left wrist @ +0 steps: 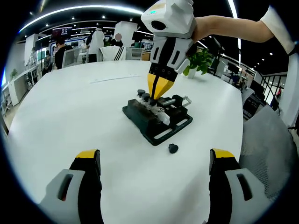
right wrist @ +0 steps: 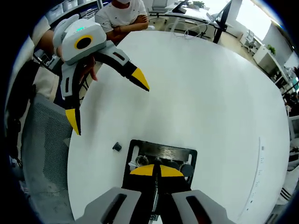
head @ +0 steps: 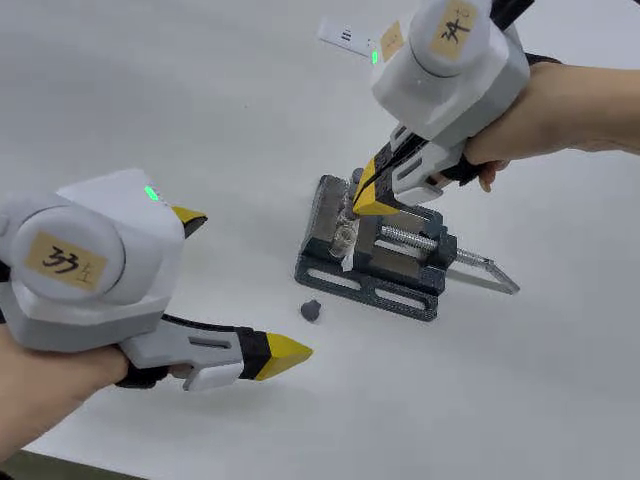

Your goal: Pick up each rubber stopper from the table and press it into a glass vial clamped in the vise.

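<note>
Hovering L gripper had fingers spread; R gripper had them clenched over vial. Stopper looked light, squashy, prob. grippy: pinch its sides.

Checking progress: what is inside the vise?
A clear glass vial stands clamped in the vise. The closed tips of the right hand-held gripper cover the spot below them, so whatever lies there is hidden.

A paper strip, a potted plant and a grey mesh chair stand around.
</note>
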Motion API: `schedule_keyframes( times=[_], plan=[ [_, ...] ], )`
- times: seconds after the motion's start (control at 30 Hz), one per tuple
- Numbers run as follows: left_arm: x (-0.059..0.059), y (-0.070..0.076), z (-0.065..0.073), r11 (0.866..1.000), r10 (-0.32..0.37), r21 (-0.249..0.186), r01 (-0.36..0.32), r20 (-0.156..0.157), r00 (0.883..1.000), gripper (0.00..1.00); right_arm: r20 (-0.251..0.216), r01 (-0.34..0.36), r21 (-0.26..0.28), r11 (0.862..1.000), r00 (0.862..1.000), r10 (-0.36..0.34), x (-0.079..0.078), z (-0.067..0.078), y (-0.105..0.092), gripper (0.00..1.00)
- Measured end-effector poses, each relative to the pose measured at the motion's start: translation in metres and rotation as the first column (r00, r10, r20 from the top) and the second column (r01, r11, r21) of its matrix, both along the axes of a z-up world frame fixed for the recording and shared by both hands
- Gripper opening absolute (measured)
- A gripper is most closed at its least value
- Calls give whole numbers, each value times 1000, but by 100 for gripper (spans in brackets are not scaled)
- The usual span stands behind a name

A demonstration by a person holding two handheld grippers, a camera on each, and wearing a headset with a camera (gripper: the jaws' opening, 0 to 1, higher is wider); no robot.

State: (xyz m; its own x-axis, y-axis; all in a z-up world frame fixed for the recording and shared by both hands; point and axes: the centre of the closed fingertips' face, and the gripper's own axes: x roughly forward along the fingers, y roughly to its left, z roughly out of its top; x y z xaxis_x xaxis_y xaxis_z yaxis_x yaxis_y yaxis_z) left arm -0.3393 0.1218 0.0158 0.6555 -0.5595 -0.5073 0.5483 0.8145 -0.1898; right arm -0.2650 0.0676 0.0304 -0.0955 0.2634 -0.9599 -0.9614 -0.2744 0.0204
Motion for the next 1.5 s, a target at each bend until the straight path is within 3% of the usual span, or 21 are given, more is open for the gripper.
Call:
schedule_keyframes(
  times=[0.43, 0.67, 1.17, 1.2, 1.37, 1.5],
  plan=[
    [3, 1, -3, 1000, 20, -15, -20, -7, 1000, 96, -10, 22, -23, 999, 1000, -23, 0, -1, 0, 0],
    [6, -1, -2, 999, 25, -24, -25, -3, 1000, 96, 8, -12, -56, 998, 1000, 13, 2, -2, 0, 0],
    [8, -1, -4, 999, 34, -33, -34, -3, 999, 95, -19, 29, -80, 996, 999, -30, 5, -4, -1, 0],
    [8, -2, -4, 999, 34, -35, -34, -3, 999, 95, -38, 52, -75, 996, 998, -55, 5, -4, -1, 0],
    [7, -4, -5, 999, 31, -35, -31, -8, 999, 95, -33, 9, -102, 995, 999, -12, 3, -3, 0, 0],
    [6, -4, -6, 999, 33, -36, -33, -9, 999, 95, -47, 12, -118, 993, 999, -17, 3, -3, 1, 0]
  ],
)
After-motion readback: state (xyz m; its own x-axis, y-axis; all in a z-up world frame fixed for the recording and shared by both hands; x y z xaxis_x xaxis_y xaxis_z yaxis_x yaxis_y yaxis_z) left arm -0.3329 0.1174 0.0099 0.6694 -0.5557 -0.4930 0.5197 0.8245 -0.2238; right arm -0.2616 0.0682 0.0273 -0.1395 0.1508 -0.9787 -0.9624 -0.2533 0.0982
